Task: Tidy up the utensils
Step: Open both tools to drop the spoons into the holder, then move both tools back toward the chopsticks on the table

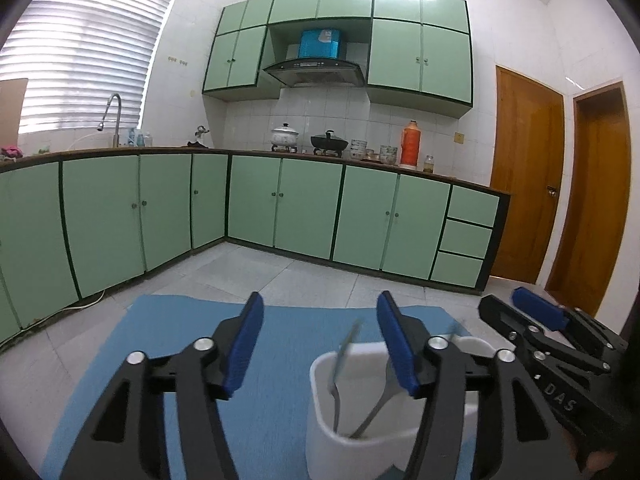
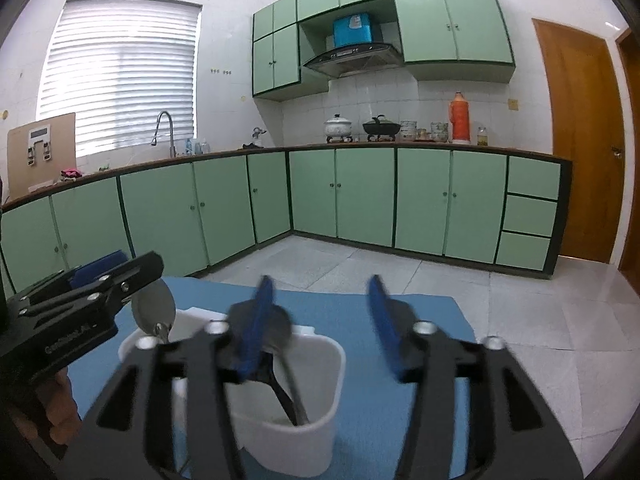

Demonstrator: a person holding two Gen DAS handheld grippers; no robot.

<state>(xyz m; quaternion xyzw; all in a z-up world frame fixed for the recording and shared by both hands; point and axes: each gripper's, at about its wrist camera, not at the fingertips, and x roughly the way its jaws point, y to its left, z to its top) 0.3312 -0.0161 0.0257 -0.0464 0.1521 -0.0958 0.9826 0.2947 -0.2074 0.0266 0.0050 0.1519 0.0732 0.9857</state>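
Observation:
A white utensil holder [image 1: 352, 436] stands on a blue mat [image 1: 276, 400]; it also shows in the right wrist view [image 2: 296, 428]. Several metal utensils [image 1: 340, 360] stand in it, among them a spoon [image 2: 154, 308] and a dark-handled one [image 2: 280, 384]. My left gripper [image 1: 320, 344] is open and empty, just above and left of the holder. My right gripper [image 2: 320, 320] is open and empty above the holder. Each gripper shows at the edge of the other's view: the right one [image 1: 536, 312] and the left one [image 2: 104, 272].
The blue mat [image 2: 360, 312] lies on a pale surface above a tiled floor [image 2: 520, 320]. Green cabinets [image 1: 280, 208] run along the far walls with pots and an orange flask [image 1: 410, 144] on the counter. Wooden doors [image 1: 528, 176] stand at right.

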